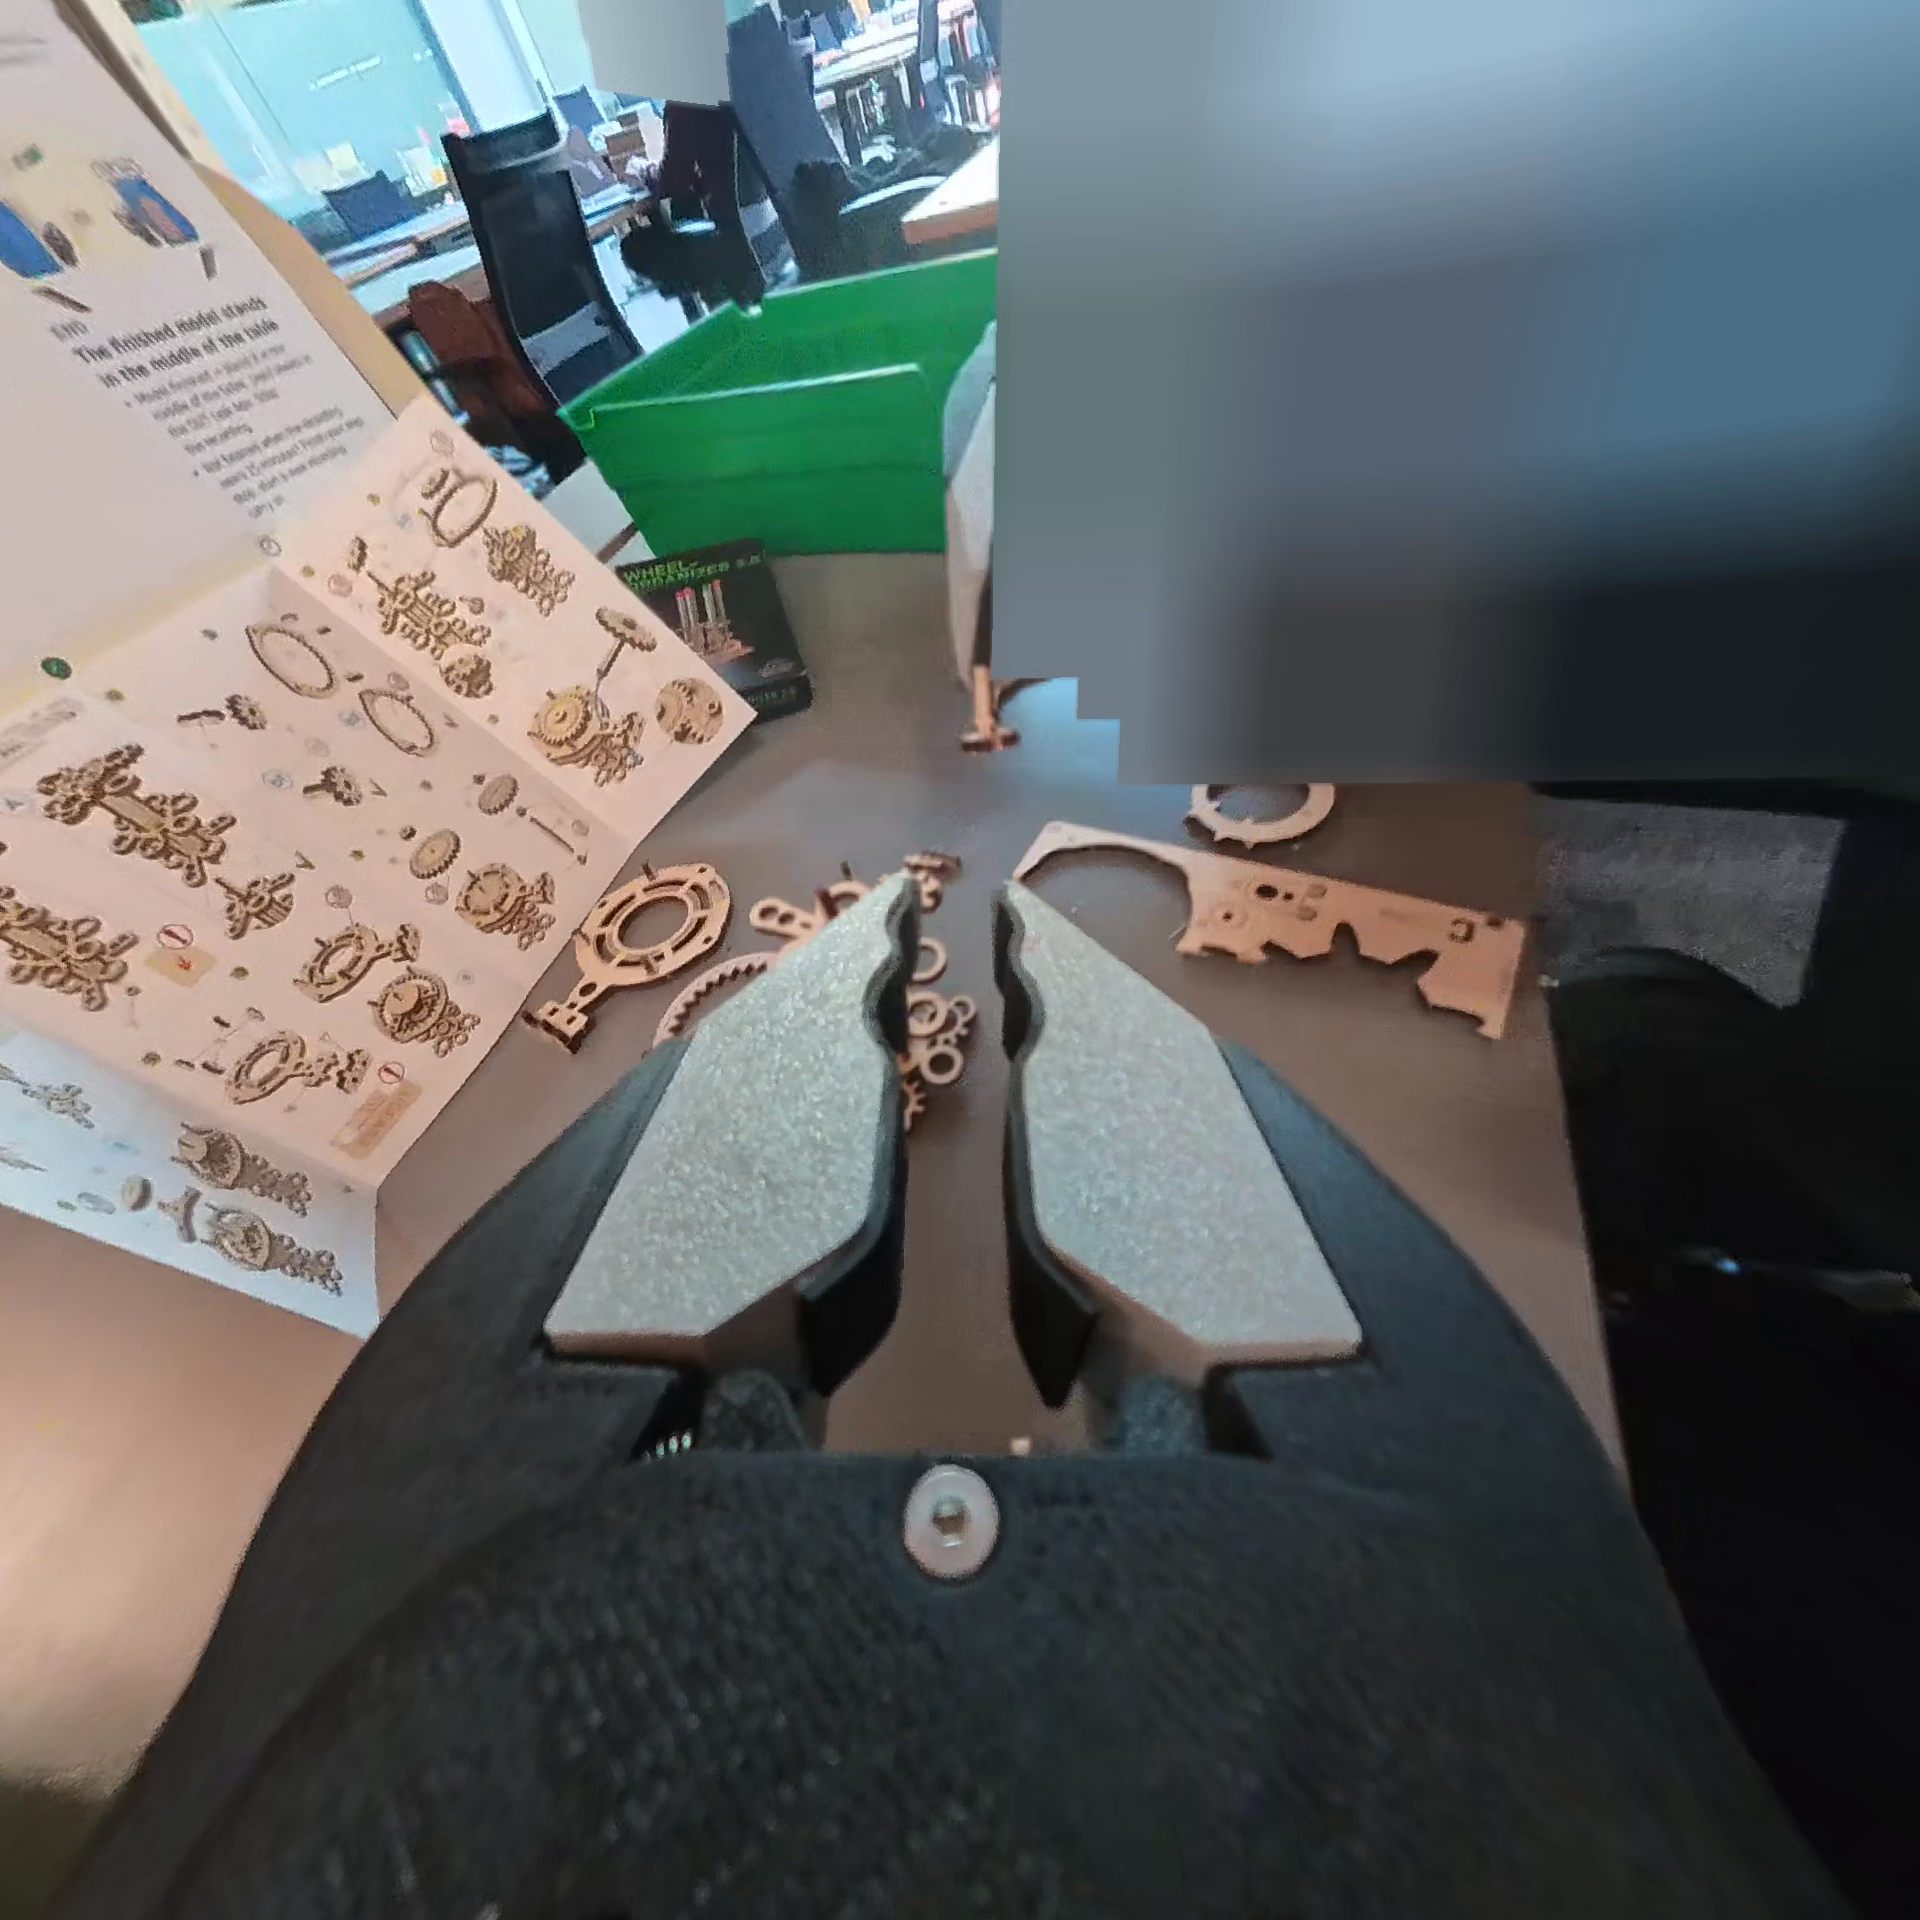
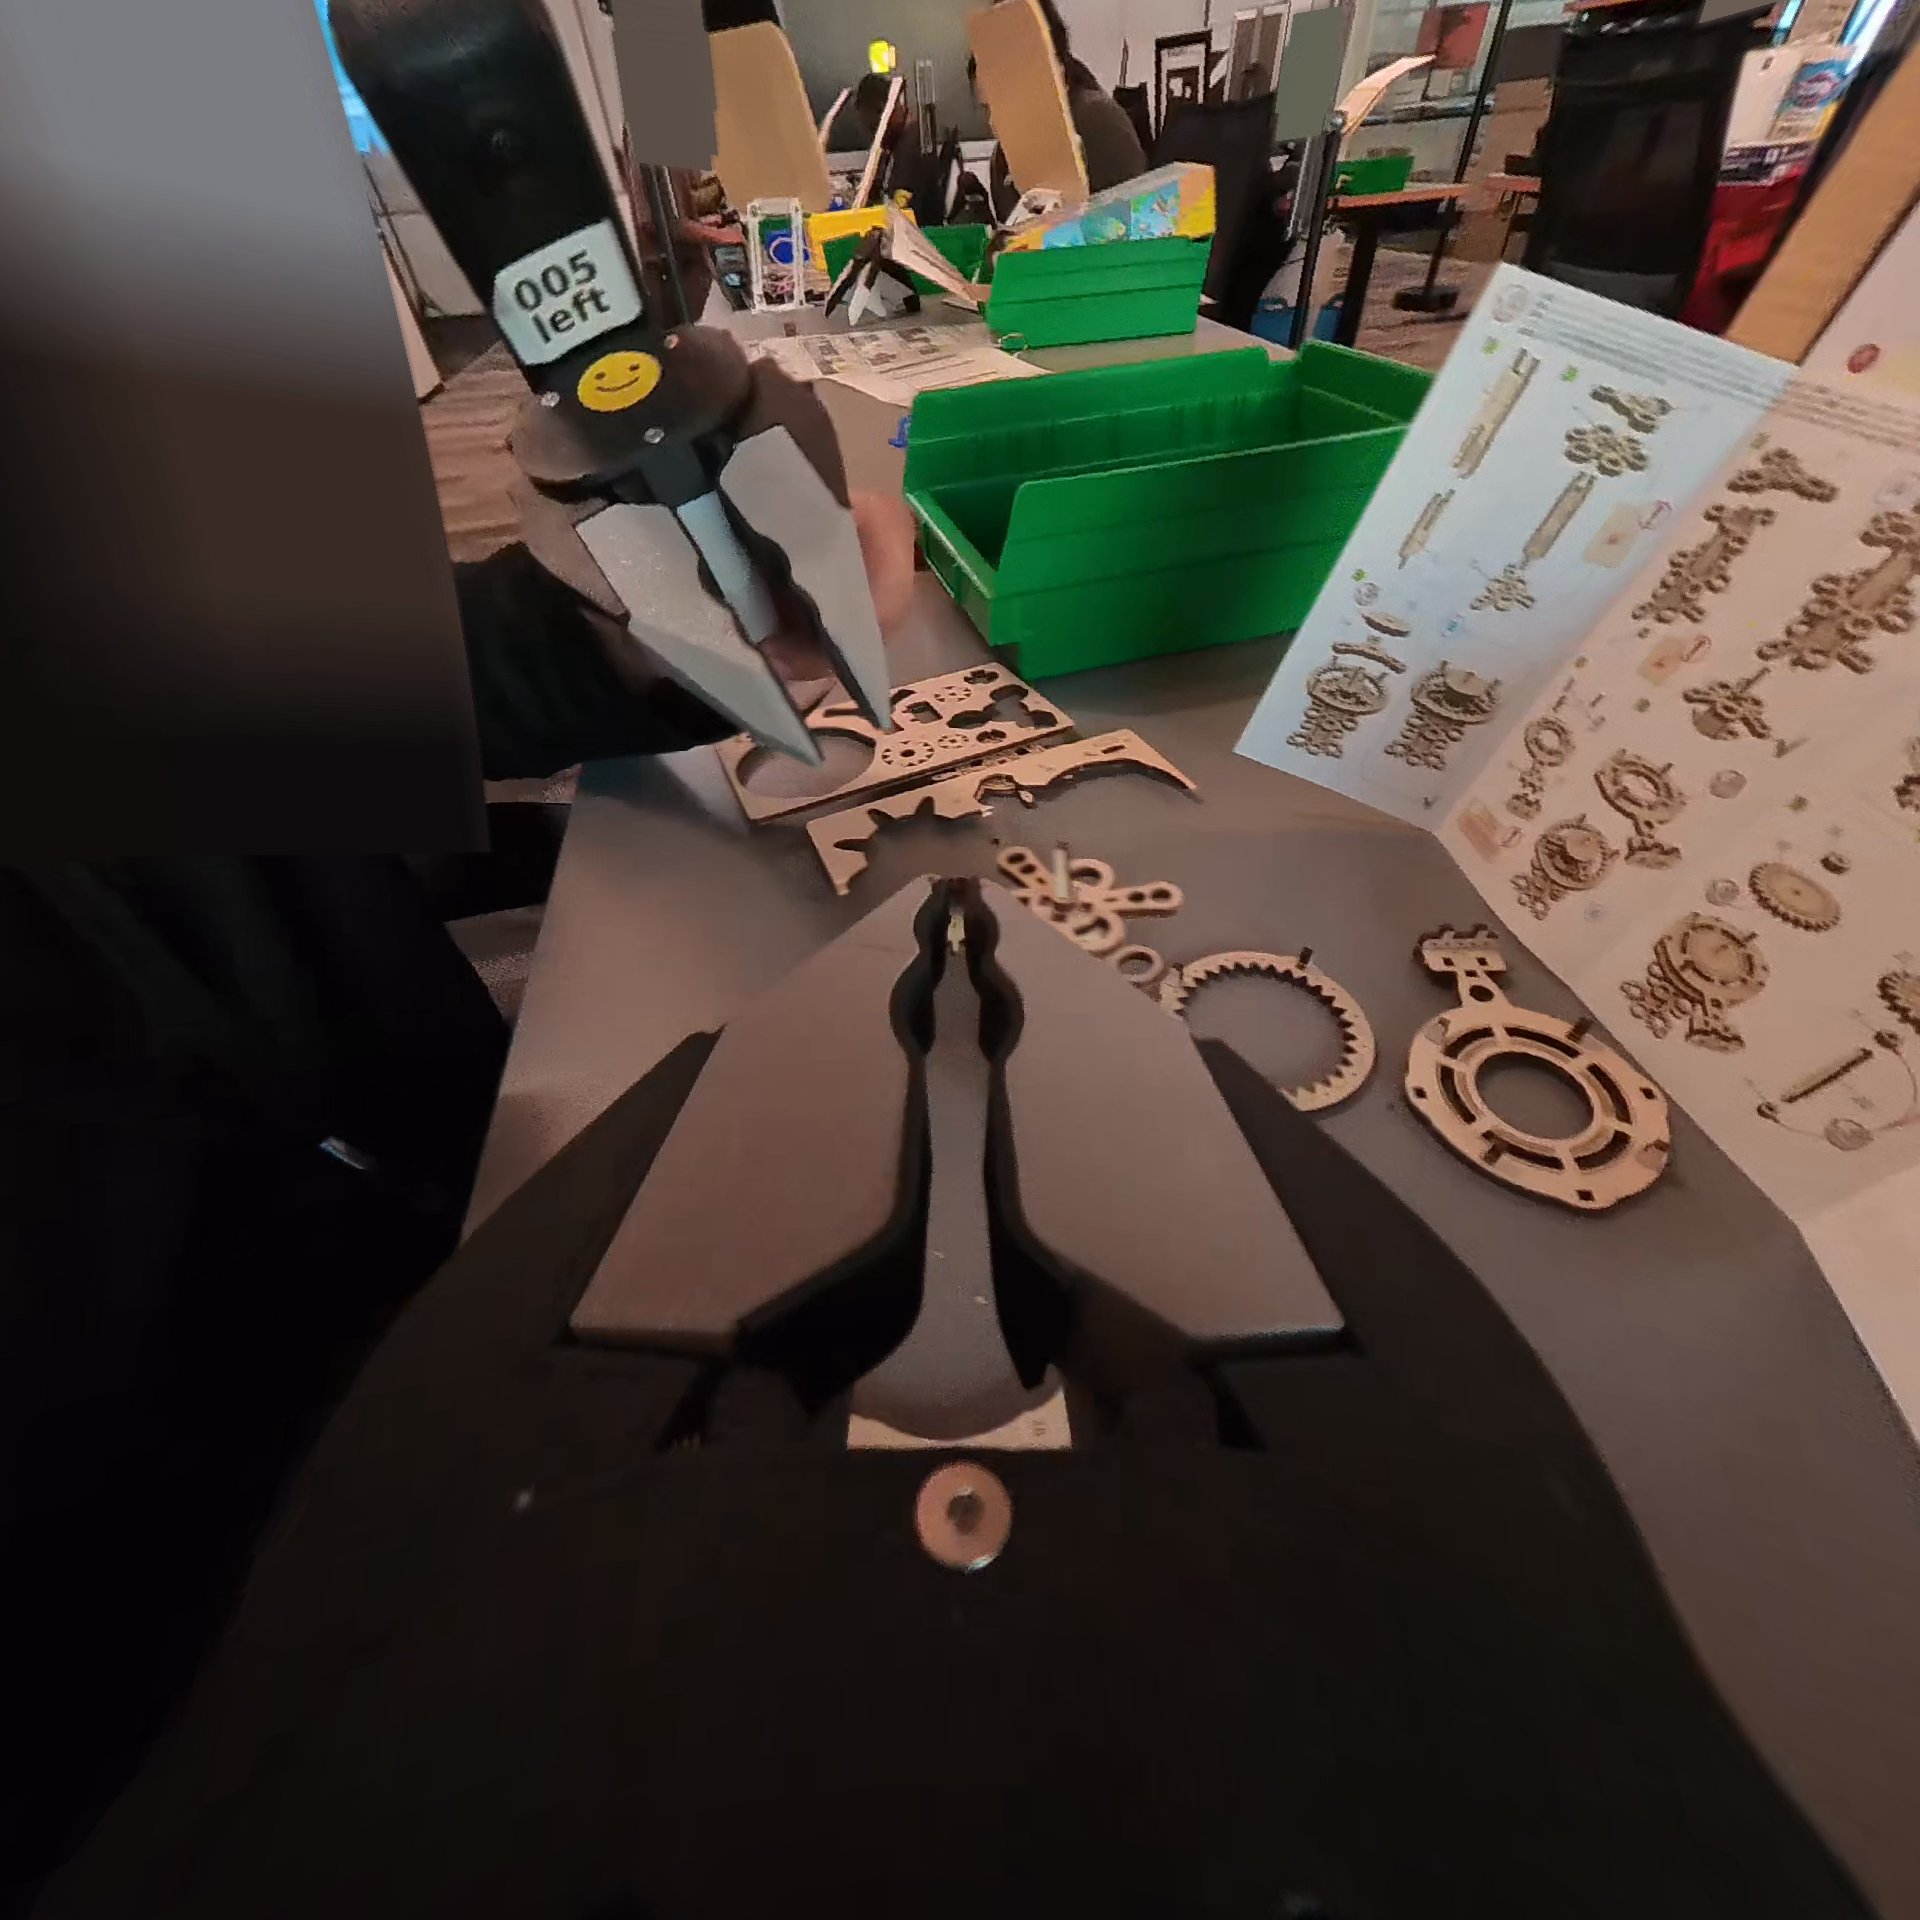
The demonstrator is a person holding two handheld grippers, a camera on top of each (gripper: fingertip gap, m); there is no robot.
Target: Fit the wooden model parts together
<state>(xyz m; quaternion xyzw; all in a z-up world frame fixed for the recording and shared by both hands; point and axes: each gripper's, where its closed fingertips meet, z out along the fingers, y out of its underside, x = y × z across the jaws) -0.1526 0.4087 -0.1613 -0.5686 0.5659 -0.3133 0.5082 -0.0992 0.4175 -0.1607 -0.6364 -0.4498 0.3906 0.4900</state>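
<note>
Two grippers work over loose wooden parts on the worktop (image 2: 665, 935): the right gripper (image 2: 954, 914) has its fingers nearly closed on a small peg (image 2: 954, 928), while the left gripper (image 2: 847, 740), fingers slightly apart and empty, hovers at the cut-out sheet (image 2: 914, 743). The step appears to be carrying the peg to its mate, perhaps the ring plate (image 2: 1538, 1091) or gear ring (image 2: 1283, 1023); next, align peg with hole.

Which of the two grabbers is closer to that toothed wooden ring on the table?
Right. The right gripper sits just beside the toothed ring; the left gripper is farther off, tips down over the cut-out sheet.
</note>
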